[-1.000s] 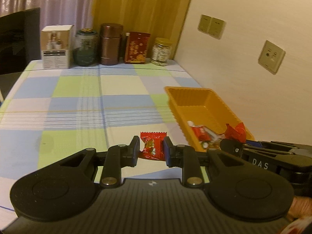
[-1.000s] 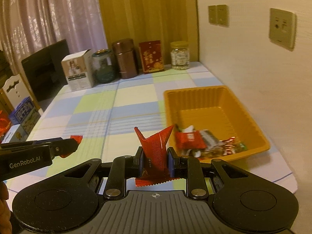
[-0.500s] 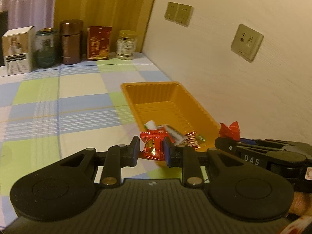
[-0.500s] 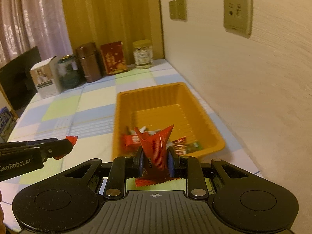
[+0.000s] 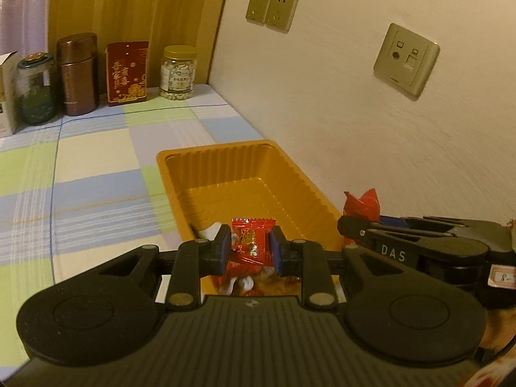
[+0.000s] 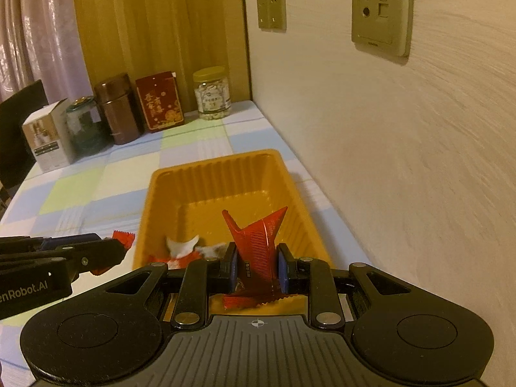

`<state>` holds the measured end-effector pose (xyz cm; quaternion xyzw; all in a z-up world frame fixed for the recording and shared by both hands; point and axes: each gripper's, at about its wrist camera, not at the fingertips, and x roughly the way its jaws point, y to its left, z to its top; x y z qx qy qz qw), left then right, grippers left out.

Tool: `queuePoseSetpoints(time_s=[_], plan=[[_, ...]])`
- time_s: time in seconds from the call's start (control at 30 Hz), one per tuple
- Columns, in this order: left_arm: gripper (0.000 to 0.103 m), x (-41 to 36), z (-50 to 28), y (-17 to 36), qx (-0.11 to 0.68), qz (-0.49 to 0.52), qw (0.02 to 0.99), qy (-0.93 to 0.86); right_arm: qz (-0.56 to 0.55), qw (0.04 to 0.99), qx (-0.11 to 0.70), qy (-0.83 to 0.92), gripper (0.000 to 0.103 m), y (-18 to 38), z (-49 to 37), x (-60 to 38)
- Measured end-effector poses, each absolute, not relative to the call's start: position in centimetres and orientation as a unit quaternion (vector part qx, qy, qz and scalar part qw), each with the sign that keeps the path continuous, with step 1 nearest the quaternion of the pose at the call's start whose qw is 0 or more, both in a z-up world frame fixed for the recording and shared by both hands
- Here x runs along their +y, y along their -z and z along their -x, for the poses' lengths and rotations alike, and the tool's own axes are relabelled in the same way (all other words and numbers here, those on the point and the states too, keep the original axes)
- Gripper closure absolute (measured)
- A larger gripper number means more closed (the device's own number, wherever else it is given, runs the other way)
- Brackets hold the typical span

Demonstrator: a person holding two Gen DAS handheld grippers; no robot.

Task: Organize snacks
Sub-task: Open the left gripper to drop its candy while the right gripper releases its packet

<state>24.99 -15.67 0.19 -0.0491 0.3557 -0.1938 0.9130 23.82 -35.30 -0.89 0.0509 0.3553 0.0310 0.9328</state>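
Observation:
An orange tray (image 5: pixel 225 174) (image 6: pixel 225 174) sits on the checked tablecloth by the wall, with several wrapped snacks at its near end. My left gripper (image 5: pixel 251 247) is shut on a red candy (image 5: pixel 253 237) and holds it over the tray's near end. My right gripper (image 6: pixel 256 266) is shut on a red ribbed wrapper (image 6: pixel 258 238), also over the tray's near end. In the left wrist view the right gripper (image 5: pixel 348 225) shows at right with its red wrapper (image 5: pixel 362 203). In the right wrist view the left gripper (image 6: pixel 121 248) shows at left beside the tray.
At the table's far end stand a white box (image 6: pixel 48 142), a green glass jar (image 6: pixel 85 129), a brown canister (image 5: pixel 79 74), a red box (image 5: pixel 127 72) and a yellow-lidded jar (image 5: pixel 178 72). The wall with sockets (image 5: pixel 406 58) runs close along the tray's right side.
Both grippers have moved right and forward with their snacks, from beside the tray to over its near end. Both stay shut.

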Motion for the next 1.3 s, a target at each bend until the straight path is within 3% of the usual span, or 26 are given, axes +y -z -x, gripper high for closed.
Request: queuePoseSetpoints(time_s=[0.7,0.8,1.3], plan=[[0.079,-18.7,-33.6,3.3,0.373,0.032,0.907,0.194,-0.052,0.921,0.384,-0.027,0.078,4.5,-30.4,-37.5],[0.074,-18.5,-34.2,3.7,0.371,0.030,0.909,0.186,-0.053,0.920,0.387,-0.027,0.078,4.7,-30.7,-37.4],[0.071,-13.3,-32.0,3.5,0.366,0.064,0.919,0.133,-0.069,0.920,0.381,-0.053,0.078,4.5,-32.0,-36.0]])
